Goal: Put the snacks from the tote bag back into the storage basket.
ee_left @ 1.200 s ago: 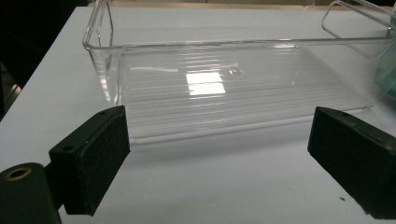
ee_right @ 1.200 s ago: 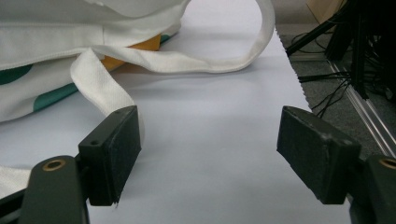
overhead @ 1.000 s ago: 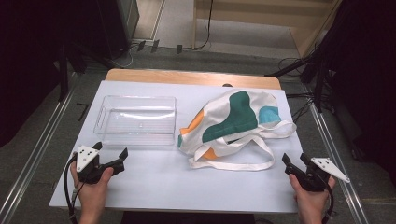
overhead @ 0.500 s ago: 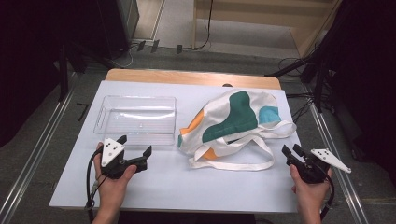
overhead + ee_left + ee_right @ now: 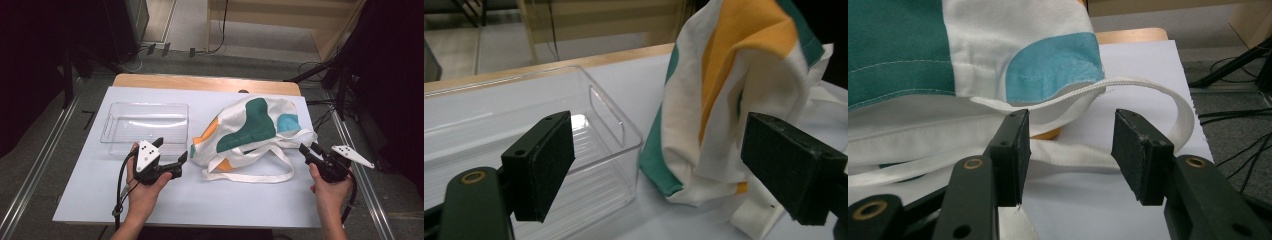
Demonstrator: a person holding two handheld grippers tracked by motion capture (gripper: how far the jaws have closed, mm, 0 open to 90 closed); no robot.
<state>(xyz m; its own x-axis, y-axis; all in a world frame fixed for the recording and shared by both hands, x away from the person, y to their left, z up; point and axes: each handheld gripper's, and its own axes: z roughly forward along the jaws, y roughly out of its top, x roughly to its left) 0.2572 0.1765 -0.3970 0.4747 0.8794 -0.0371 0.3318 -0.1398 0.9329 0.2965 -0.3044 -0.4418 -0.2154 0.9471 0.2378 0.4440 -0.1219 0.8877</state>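
both the left gripper [image 5: 172, 155] and right gripper [image 5: 308, 150] gape empty beside the tote bag [image 5: 250, 127].

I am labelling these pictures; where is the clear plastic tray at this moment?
In the high view the clear plastic tray lies on the table's left half, directly left of the patterned tote bag and just beyond the left tool.

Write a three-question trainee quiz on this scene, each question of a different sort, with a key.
1. True or false: the clear tray holds an object.
2. Which gripper is nearer the tray? A. left gripper B. right gripper
3. Fill in: both grippers' jaws are ____ and grip nothing.

Key
1. False; the tray looks empty.
2. A; it sits just in front of the tray, beside the bag.
3. Open; the right gripper's jaws point at the bag's strap without closing on it.
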